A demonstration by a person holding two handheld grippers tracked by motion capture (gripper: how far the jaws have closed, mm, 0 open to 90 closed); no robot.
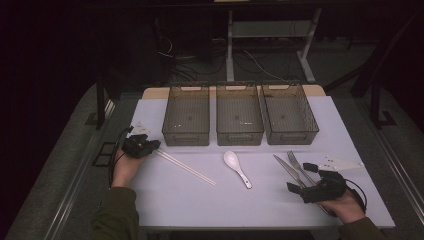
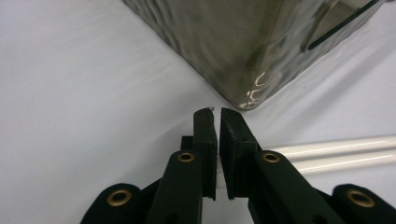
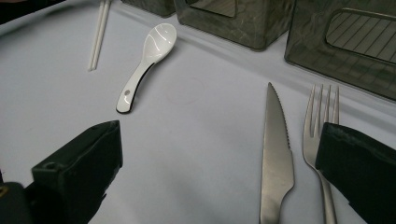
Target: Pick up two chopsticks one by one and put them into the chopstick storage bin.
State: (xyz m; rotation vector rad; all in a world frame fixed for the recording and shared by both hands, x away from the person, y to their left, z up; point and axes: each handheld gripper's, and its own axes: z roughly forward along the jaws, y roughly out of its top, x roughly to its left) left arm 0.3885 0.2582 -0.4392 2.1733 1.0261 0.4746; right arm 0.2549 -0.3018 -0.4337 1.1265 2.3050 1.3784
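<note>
left gripper (image 1: 150, 145): at the table's left edge, jaws drawn almost together; in the left gripper view (image 2: 215, 114) the pair of white chopsticks (image 2: 336, 154) passes behind the jaws at their base, and whether the pads actually pinch the sticks cannot be told.
chopsticks: lie side by side on the table, one end at the left gripper, the rest running away from it toward the table's middle (image 1: 187, 167).
left bin (image 2: 243, 42): just ahead of the left gripper's jaw tips, its near corner close to them but apart.
right gripper (image 3: 219, 154): jaws spread wide, nothing between the pads; it sits at the table's right near edge (image 1: 300, 180).
knife (image 3: 276, 158): flat on the table between the right gripper's jaws, tip pointing away.
fork (image 3: 320, 126): just beside the knife, partly behind the right-hand jaw.
spoon (image 3: 148, 60): white, farther ahead of the right gripper, off to its left.
middle bin (image 1: 239, 114): beyond the spoon.
right bin (image 1: 290, 112): beyond the knife and fork.
</note>
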